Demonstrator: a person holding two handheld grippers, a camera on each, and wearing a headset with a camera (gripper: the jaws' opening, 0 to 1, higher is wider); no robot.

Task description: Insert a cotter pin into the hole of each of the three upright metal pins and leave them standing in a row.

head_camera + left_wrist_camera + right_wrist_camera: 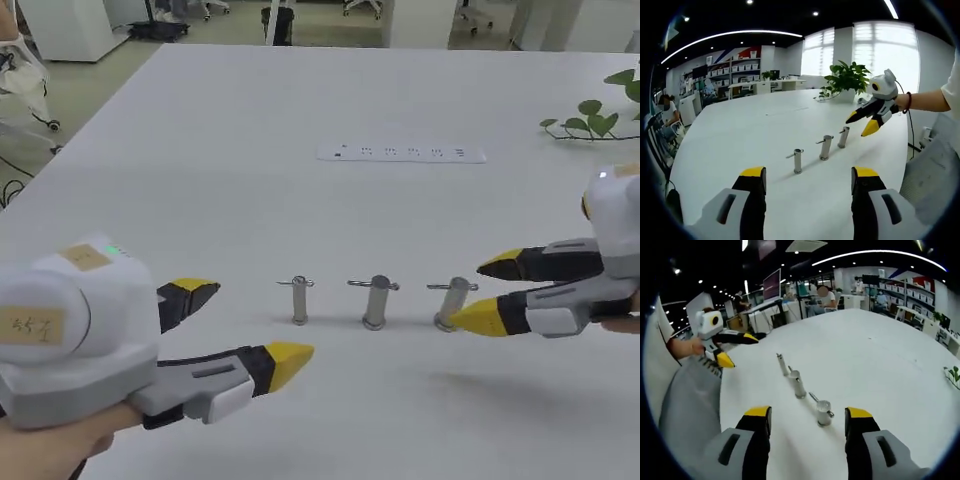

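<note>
Three short silver metal pins point(376, 302) are standing in a row on the big white table point(250, 180), close to its near edge. A thin wire cotter pin point(373, 284) is sticking through the top of each one. We are holding the right yellow-tipped gripper point(470, 292) just beside the pin at the right end of the row. Its jaws are spread wide and are gripping nothing. We are holding the left yellow-tipped gripper point(255, 320) near the pin at the left end, not touching it. Its jaws are spread wide too, with nothing in them. A long white power strip point(402, 153) is lying farther back, around the middle of the table. A green leafy plant point(600, 115) is sitting by the far right edge.
</note>
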